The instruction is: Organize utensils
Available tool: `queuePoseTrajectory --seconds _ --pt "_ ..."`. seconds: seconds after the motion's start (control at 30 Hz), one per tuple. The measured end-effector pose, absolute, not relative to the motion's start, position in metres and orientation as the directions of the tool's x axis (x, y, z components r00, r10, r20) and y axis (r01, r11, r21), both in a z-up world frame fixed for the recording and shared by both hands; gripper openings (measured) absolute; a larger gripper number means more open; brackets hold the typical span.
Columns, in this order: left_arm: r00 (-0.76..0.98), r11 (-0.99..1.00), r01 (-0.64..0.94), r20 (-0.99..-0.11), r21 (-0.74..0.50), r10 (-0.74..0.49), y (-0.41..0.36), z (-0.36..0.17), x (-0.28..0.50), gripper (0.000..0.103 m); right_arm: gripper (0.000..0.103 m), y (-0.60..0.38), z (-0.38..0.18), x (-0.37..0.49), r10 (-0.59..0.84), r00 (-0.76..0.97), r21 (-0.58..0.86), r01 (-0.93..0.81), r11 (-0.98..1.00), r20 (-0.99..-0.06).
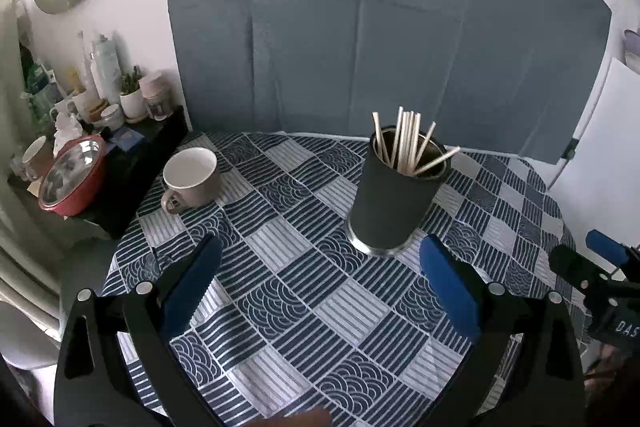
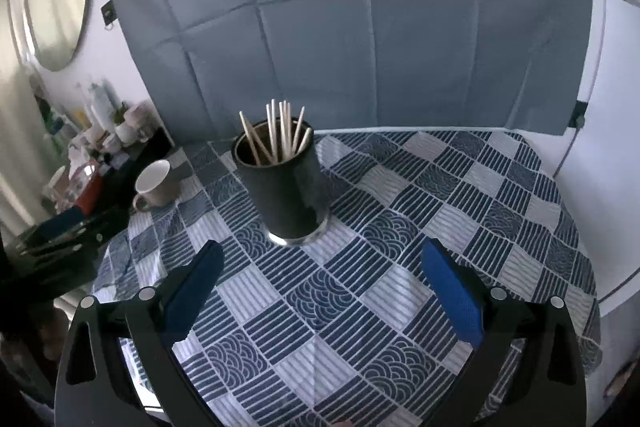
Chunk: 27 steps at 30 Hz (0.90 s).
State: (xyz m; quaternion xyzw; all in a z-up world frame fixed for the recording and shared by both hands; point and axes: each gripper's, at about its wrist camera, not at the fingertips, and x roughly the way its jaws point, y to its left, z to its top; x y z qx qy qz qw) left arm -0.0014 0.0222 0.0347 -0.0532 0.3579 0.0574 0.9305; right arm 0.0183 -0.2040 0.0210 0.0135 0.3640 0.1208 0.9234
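Note:
A black cylindrical holder (image 1: 394, 203) stands upright on the patterned tablecloth (image 1: 288, 267) with several pale wooden chopsticks (image 1: 408, 143) sticking out of it. It also shows in the right wrist view (image 2: 286, 187), with the chopsticks (image 2: 276, 133) inside. My left gripper (image 1: 320, 255) is open and empty, just short of the holder. My right gripper (image 2: 322, 259) is open and empty, in front of the holder; it shows at the right edge of the left wrist view (image 1: 600, 267).
A beige mug (image 1: 192, 179) stands on the table's far left, also in the right wrist view (image 2: 154, 185). A dark side shelf (image 1: 100, 155) beside the table holds a red-rimmed bowl (image 1: 74, 175), jars and bottles. A grey backdrop (image 1: 360, 27) hangs behind the table.

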Motion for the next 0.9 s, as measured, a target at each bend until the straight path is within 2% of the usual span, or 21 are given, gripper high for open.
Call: queuePoseTrajectory --seconds 0.13,0.53,0.9 --pt "0.717 0.993 -0.117 -0.694 -0.025 0.067 0.012 0.031 -0.005 0.097 0.095 -0.205 0.02 0.017 0.225 0.705 0.115 -0.201 0.973 -0.672" --pt "0.682 0.995 -0.092 -0.73 -0.04 0.034 0.009 0.019 -0.008 0.097 0.095 -0.197 0.012 0.018 0.236 0.675 0.106 -0.229 0.968 -0.699" --pt "0.708 0.992 -0.084 -0.706 -0.091 -0.004 0.011 0.024 -0.011 0.097 0.095 -0.196 0.009 0.018 0.217 0.666 0.085 -0.225 0.971 -0.713"
